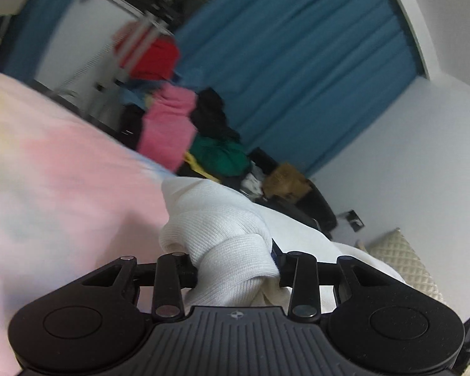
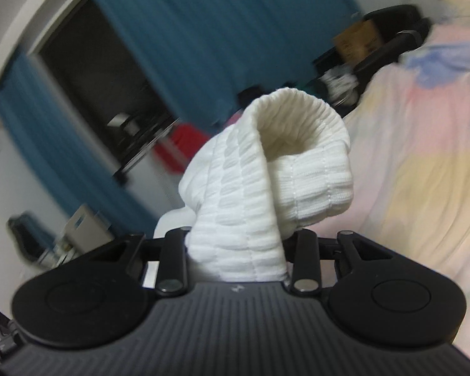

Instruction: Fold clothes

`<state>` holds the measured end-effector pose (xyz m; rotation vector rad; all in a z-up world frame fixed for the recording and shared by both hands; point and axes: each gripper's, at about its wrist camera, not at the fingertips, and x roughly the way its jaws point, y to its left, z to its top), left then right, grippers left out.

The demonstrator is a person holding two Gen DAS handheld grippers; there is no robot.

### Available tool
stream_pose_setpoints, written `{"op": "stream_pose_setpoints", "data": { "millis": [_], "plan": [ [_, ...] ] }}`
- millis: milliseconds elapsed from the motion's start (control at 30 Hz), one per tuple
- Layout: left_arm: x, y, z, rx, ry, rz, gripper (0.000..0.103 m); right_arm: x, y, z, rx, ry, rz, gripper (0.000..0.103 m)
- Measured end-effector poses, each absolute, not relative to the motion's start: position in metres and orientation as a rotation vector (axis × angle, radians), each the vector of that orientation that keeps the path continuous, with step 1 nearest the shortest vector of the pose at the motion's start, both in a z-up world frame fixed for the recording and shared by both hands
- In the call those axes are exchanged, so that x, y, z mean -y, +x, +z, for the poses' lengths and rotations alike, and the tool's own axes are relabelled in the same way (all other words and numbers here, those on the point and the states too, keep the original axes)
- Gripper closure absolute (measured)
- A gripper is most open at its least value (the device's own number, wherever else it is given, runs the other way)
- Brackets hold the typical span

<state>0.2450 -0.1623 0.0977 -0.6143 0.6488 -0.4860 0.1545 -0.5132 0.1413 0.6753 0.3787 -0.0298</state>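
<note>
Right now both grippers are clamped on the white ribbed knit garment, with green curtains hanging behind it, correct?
Not quite: the curtains are blue, as both wrist views show. The rest holds: the left gripper and right gripper are each shut on the white ribbed knit garment.

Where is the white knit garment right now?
The white knit garment is bunched in both claws, left claw and right claw, held above the pastel bedspread.

A bed (image 1: 62, 194) covered in a pastel sheet of pink, yellow and pale blue patches carried the work. A white knit garment (image 1: 222, 228) lay bunched on it in the left wrist view, and a cream quilted pillow (image 1: 404, 260) sat at its far edge.
</note>
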Motion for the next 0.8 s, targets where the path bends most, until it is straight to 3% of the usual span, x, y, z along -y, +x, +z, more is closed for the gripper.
{"op": "stream_pose_setpoints", "data": {
  "millis": [200,367,600,800],
  "plan": [
    [0.289,0.330,0.084,-0.704,-0.560,-0.567,0.064,0.606,0.190,0.120,-0.378,0.703,-0.176,0.066],
    [0.327,0.349,0.006,-0.804,-0.443,-0.586,0.064,0.641,0.200,0.043,-0.384,0.738,-0.245,0.066],
    [0.311,0.333,-0.076,-0.836,-0.343,-0.602,0.059,0.639,0.167,-0.057,-0.424,0.770,-0.272,0.066],
    [0.295,0.319,-0.113,-0.842,-0.295,-0.603,0.041,0.621,0.152,-0.099,-0.538,0.842,-0.318,0.054]
  ]
}}
